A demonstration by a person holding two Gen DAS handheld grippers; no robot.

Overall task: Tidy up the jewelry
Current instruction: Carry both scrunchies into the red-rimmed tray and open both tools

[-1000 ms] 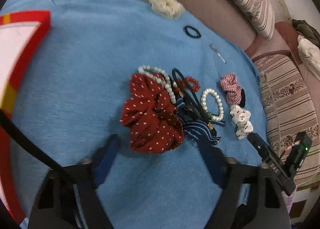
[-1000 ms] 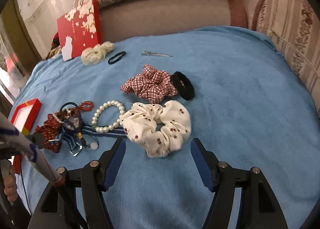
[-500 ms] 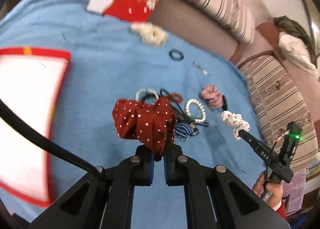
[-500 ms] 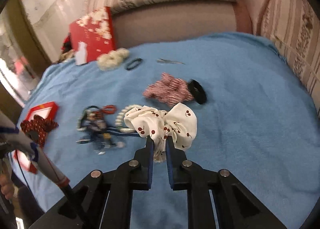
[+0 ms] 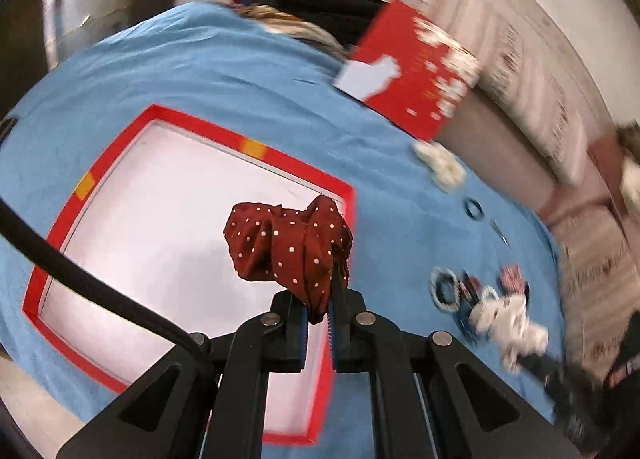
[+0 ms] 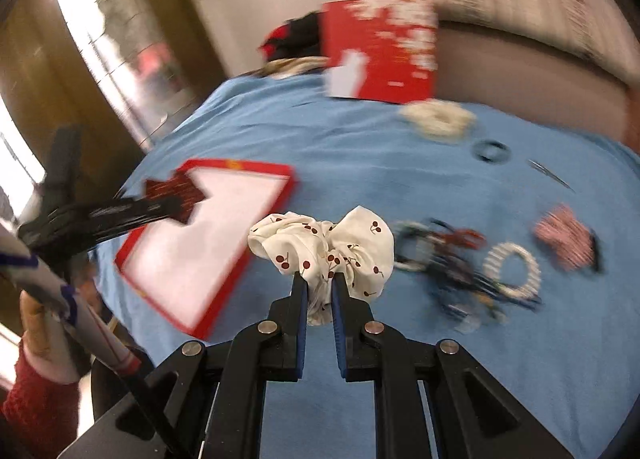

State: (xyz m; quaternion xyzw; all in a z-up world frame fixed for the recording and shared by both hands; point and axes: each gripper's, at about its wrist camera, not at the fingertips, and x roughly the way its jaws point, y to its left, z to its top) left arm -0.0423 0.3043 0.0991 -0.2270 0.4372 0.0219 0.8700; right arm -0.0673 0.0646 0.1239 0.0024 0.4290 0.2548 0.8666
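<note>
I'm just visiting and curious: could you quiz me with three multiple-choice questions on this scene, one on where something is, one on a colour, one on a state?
1. Where is the dark red scrunchie?
A. on the blanket
B. held over the tray
C. on the sofa

2. What colour is the tray's rim?
A. red
B. green
C. black

3. How are the right tongs?
A. wide open
B. out of sight
C. shut on the white scrunchie

Answers:
1 B, the left tongs pinch it above the tray's white floor.
2 A, a red border rings the white inside.
3 C, cherry-print fabric is clamped between the jaws.
</note>
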